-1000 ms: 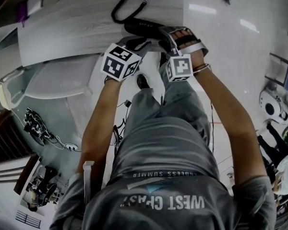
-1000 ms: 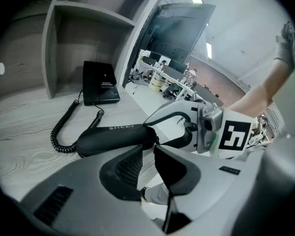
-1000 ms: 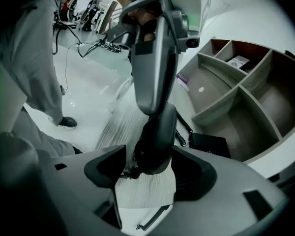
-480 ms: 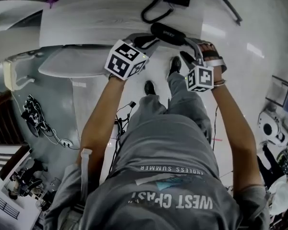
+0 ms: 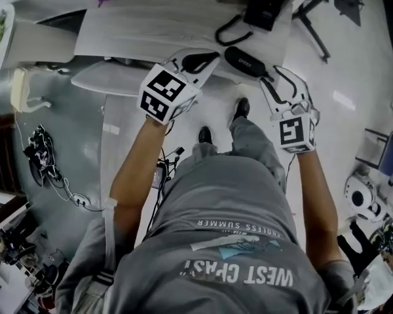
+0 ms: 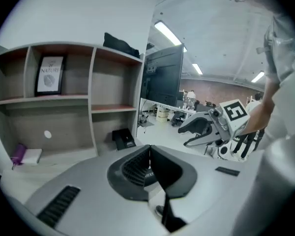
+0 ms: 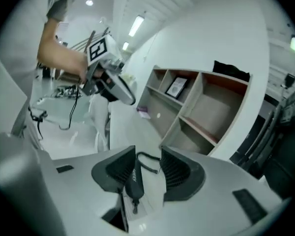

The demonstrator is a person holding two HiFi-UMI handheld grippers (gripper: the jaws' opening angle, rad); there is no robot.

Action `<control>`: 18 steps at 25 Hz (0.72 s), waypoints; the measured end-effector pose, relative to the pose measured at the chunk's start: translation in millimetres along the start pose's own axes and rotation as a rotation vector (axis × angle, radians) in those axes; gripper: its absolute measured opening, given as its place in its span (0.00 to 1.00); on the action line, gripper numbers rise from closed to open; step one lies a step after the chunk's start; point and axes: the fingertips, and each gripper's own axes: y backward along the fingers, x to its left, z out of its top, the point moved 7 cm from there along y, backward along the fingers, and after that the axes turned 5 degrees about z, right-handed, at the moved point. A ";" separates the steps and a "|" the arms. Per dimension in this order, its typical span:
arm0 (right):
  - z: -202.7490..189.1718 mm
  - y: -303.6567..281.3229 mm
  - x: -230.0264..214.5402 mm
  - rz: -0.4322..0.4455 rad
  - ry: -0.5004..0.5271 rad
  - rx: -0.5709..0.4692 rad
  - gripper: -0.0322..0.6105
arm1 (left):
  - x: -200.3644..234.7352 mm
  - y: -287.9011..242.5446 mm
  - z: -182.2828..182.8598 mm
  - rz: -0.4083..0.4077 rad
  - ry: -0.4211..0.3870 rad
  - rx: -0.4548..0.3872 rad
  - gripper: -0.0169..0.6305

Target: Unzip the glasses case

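Glasses case (image 5: 245, 62): one; tongs (image 5: 198, 61) (image 5: 279, 84): two

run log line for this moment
left claw: shut, empty | right claw: open, jaws just been closing, nothing between them | glasses case: lying on table

In the head view, pale wood-grain desk top (image 5: 150, 25) at twelve o'clock, glossy white floor (image 5: 354, 64) at two o'clock, grey flooring (image 5: 72, 110) with tangled cables (image 5: 42, 162) at nine o'clock. In the left gripper view, open wooden shelf unit (image 6: 93, 97) against a plain white wall (image 6: 78, 14) at nine o'clock, framed picture (image 6: 50, 75) in its upper compartment at ten, dark monitor (image 6: 162, 77) towards twelve, ceiling light strips (image 6: 169, 33) at one o'clock.
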 end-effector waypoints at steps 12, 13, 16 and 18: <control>122.1 110.0 8.3 0.033 -0.425 -0.383 0.06 | -22.6 140.0 70.6 0.155 -0.081 -0.405 0.02; 126.6 117.5 10.4 0.046 -0.457 -0.398 0.06 | -25.9 150.3 74.5 0.164 -0.088 -0.432 0.02; 139.7 138.2 19.3 0.051 -0.494 -0.439 0.06 | -35.1 177.7 81.1 0.176 -0.109 -0.491 0.02; 146.6 149.1 26.3 0.041 -0.489 -0.456 0.06 | -40.5 191.5 82.7 0.175 -0.121 -0.514 0.02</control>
